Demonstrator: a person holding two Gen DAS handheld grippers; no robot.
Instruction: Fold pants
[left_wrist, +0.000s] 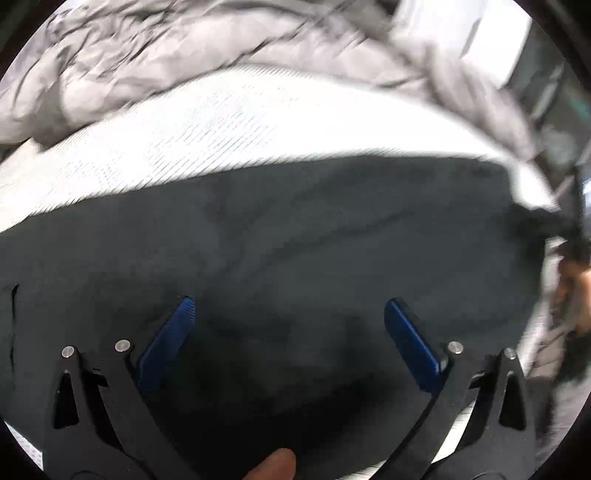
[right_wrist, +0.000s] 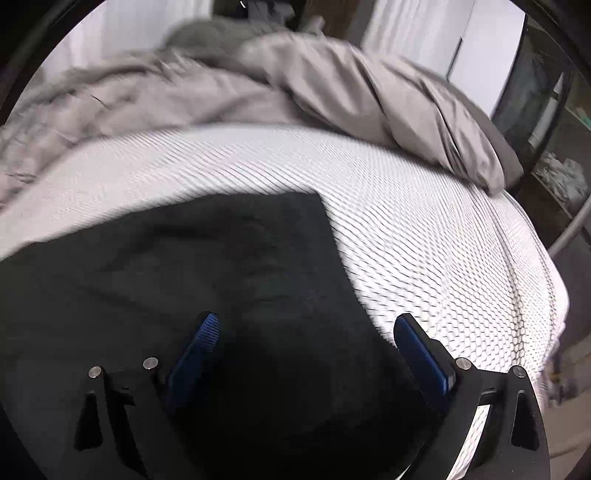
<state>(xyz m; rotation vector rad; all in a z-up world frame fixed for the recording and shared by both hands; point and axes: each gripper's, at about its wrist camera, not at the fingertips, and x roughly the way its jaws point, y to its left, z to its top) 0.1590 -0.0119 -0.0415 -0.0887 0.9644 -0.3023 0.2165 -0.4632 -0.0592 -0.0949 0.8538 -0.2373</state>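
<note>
Both grippers, left (left_wrist: 286, 310) and right (right_wrist: 306, 328), hover spread over the pants (left_wrist: 295, 240); pinch matching edges, then fold evenly.

pants (left_wrist: 295, 240) cropped left, duvet (left_wrist: 147, 66) blurred

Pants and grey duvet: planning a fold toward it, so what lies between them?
Only bare white mattress separates the pants from the duvet; both views show it.
</note>
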